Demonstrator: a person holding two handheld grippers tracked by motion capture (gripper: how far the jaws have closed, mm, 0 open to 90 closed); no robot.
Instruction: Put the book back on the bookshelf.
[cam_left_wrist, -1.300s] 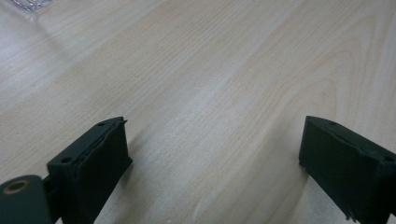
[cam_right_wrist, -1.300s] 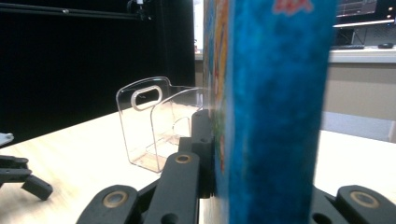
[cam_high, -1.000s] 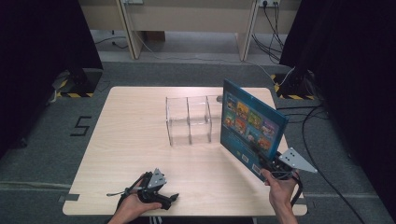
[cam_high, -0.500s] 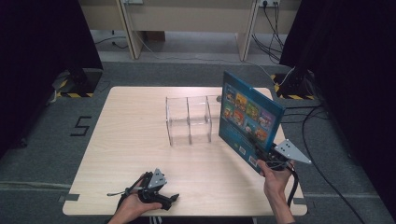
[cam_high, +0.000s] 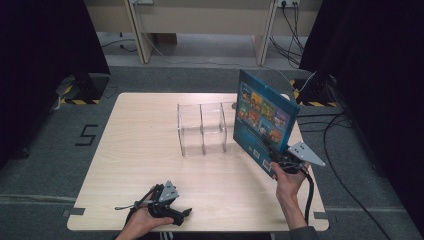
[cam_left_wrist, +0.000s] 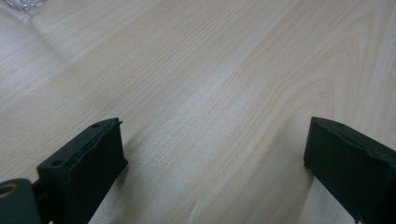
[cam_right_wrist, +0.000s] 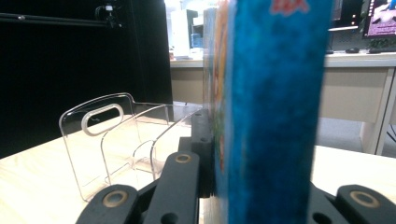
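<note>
Where the person's forearms entered at the near edge of the table (cam_high: 125, 150), the left hand (cam_high: 137, 222) rested a left gripper (cam_high: 170, 207) on the pale wood, its two black jaws spread wide apart with nothing but bare wood grain between them in the left gripper view. To the right, the right hand (cam_high: 286, 181) held the right gripper (cam_high: 280, 159), whose jaws were clamped on the lower corner of a blue picture book (cam_high: 264, 120). That book was lifted clear of the tabletop and tilted, its cover showing a grid of small colourful pictures on deep blue; in the right gripper view its blue edge (cam_right_wrist: 275, 107) stood upright, pinched between the jaws. Just beside the book, toward the middle of the table, stood a clear plastic rack (cam_high: 202, 127) with upright dividers and a handle slot in its end wall (cam_right_wrist: 100, 116). Beyond the table lay grey carpet, yellow-and-black striped tape (cam_high: 80, 101), loose cables (cam_high: 332, 135), black curtains on both sides, and pale desks along the far wall.
</note>
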